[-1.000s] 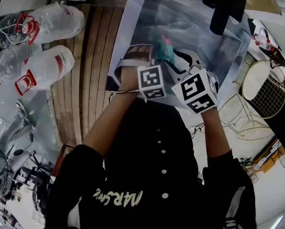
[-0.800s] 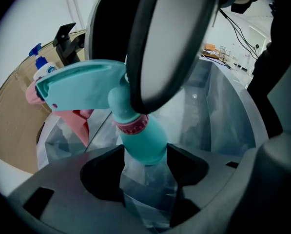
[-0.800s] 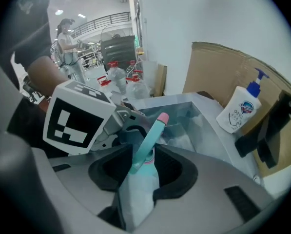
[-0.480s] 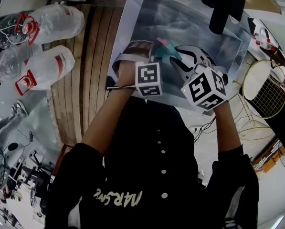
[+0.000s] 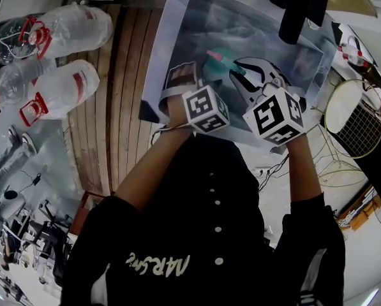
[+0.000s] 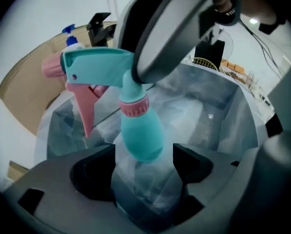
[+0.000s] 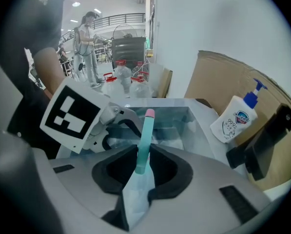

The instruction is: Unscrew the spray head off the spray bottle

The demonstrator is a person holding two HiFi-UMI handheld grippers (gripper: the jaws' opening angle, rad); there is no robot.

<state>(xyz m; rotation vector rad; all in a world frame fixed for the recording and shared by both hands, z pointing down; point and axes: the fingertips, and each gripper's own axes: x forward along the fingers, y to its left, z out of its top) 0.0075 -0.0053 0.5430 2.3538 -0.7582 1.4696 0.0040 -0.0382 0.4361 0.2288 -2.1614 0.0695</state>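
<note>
Left tongs point(image 6: 144, 164) angled steeply down mid-frame, jaws just spread, loose around spray bottle point(image 6: 141, 133), right tongs point(image 7: 143, 164) alongside, just tightened, pinching spray head point(image 7: 145, 130).

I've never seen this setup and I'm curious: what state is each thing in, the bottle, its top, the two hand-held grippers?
spray head: screwed onto the bottle, clamped by the right jaws.
spray bottle: closed by its head, body between the left jaws, ungripped.
left hand-held gripper: open, jaws just opened wider, bottle between them untouched.
right hand-held gripper: shut on the spray head, jaws just closed further.
</note>
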